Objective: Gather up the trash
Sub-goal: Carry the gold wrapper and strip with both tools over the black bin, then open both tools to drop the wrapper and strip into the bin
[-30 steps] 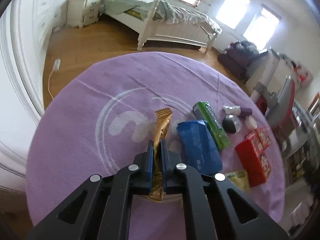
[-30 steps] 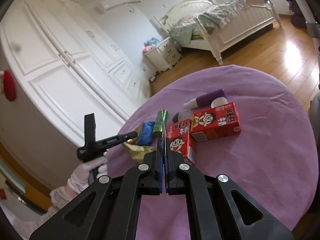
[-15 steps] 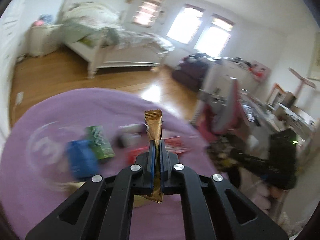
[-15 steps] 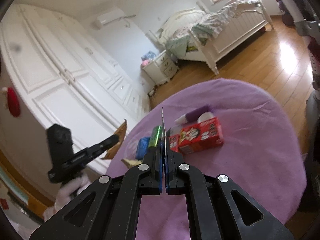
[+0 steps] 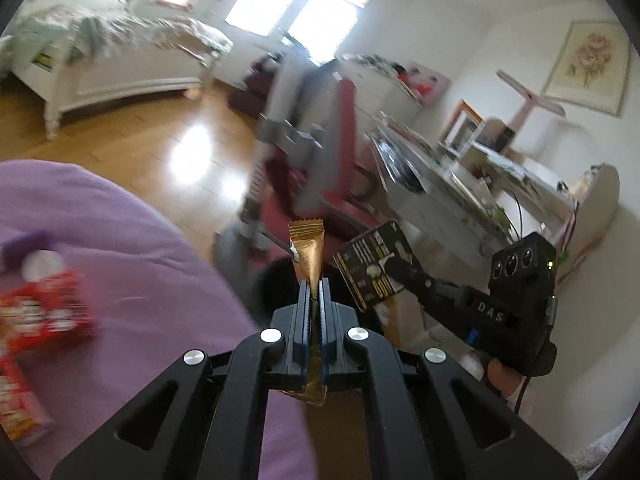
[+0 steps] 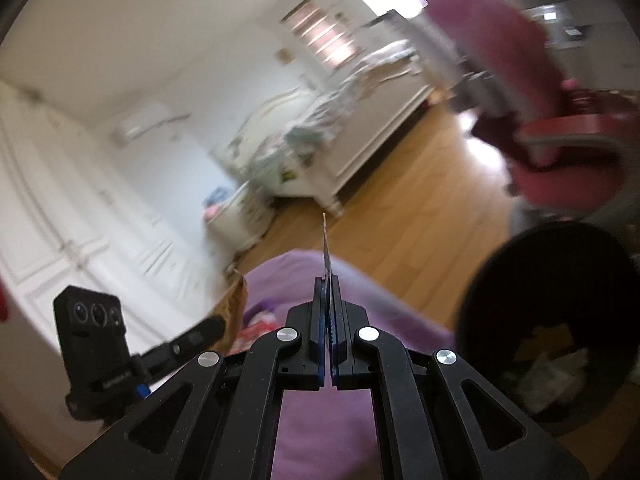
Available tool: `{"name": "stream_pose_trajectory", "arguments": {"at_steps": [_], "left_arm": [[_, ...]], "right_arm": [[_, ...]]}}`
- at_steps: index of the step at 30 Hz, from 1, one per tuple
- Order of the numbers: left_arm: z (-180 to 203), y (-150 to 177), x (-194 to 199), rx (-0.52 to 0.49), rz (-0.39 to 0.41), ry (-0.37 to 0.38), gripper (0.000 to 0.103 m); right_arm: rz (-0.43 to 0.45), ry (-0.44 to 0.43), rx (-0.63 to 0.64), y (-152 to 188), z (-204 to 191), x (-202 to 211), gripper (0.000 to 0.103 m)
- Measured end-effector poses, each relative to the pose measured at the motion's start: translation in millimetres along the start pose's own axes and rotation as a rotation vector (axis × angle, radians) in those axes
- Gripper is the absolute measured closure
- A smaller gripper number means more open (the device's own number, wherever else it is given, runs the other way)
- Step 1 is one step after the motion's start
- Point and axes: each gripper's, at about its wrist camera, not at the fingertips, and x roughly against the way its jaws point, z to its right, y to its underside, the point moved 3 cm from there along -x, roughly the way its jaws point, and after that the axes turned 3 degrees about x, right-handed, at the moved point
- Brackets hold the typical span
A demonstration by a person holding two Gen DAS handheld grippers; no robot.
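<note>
Gold wrapper [image 5: 307, 254] pinched between left jaws (sticking forward).

I see a glossy gold foil wrapper [image 5: 307, 256], matt black plastic fingers [image 5: 301, 320], a soft purple cloth [image 5: 140, 280], a polished wood floor [image 5: 132, 148] and a matt black bin [image 6: 552, 320].

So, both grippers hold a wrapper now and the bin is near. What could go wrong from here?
1. The right gripper pinches its black wrapper only at one edge, so it might slip out before the black bin.
2. The left gripper and its gold wrapper are close to the black wrapper; they could collide.
3. The bin sits beside the purple table, so a release over the table would miss.
</note>
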Motion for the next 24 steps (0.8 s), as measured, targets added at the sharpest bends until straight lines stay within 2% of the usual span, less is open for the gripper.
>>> {"name": "stream_pose_trajectory", "arguments": {"at_steps": [5,12,20,24], "left_arm": [[27,16,-61,-0.058,-0.095,0.045,0.099],[54,40,-124,-0.101,-0.209,0.056,0.099],[64,50,-154,-0.135,-0.257,0.032,0.098],[63,49,-162,-0.133,-0.262,-0.008,0.094]], "right_arm": [[0.023,0.112,-0.069,3,60,16,0.1],[0.009,0.172,-0.146,19,109,18,0.1],[0.003,0.201,-0.194,31,140,19,0.1],[0.007,0.235,-0.219,33,149,23,0.1]]}}
